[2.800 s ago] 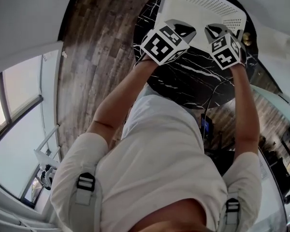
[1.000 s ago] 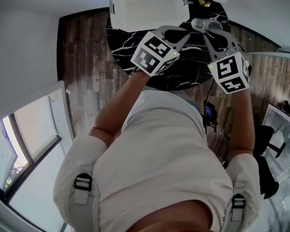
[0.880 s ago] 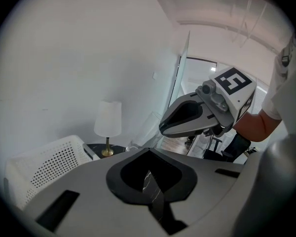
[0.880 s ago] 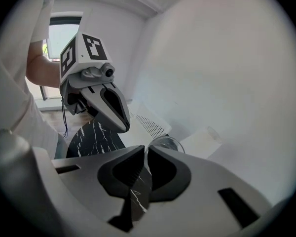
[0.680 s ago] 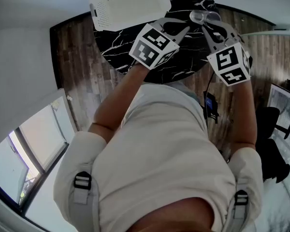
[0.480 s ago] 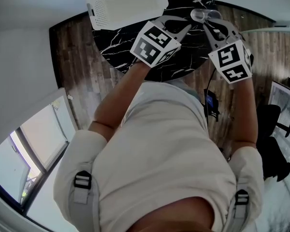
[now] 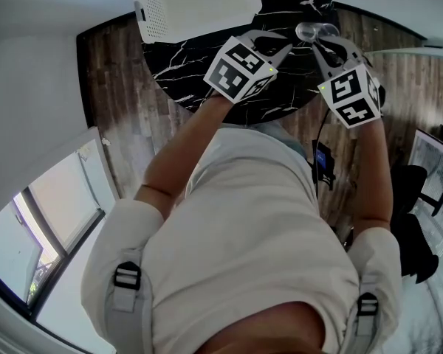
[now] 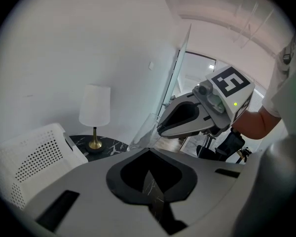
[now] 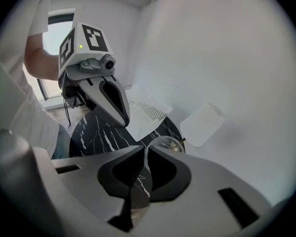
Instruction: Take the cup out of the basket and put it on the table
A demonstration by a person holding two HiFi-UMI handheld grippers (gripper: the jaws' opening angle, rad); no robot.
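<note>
A clear plastic cup (image 7: 316, 29) hangs just above the black marble table (image 7: 188, 57), right of the white perforated basket (image 7: 196, 2). My right gripper (image 7: 319, 41) is shut on the cup's wall. In the right gripper view the thin wall runs between the jaws and the cup's rim (image 9: 164, 143) shows just past my right gripper (image 9: 144, 152). My left gripper (image 7: 280, 44) hovers beside it, shut with nothing held. In the left gripper view my left gripper (image 8: 148, 152) points at the cup (image 8: 144, 132), and the basket (image 8: 34, 162) stands to the left.
A lamp with a gold base (image 8: 94, 143) and a white shade (image 8: 94, 105) stands at the table's far edge behind the basket. Wooden floor (image 7: 125, 109) surrounds the round table. A black office chair (image 7: 413, 220) stands at the right.
Earlier both grippers were at the basket. Over the last second the right gripper has held the cup outside the basket above the table's right part, with only small shifts.
</note>
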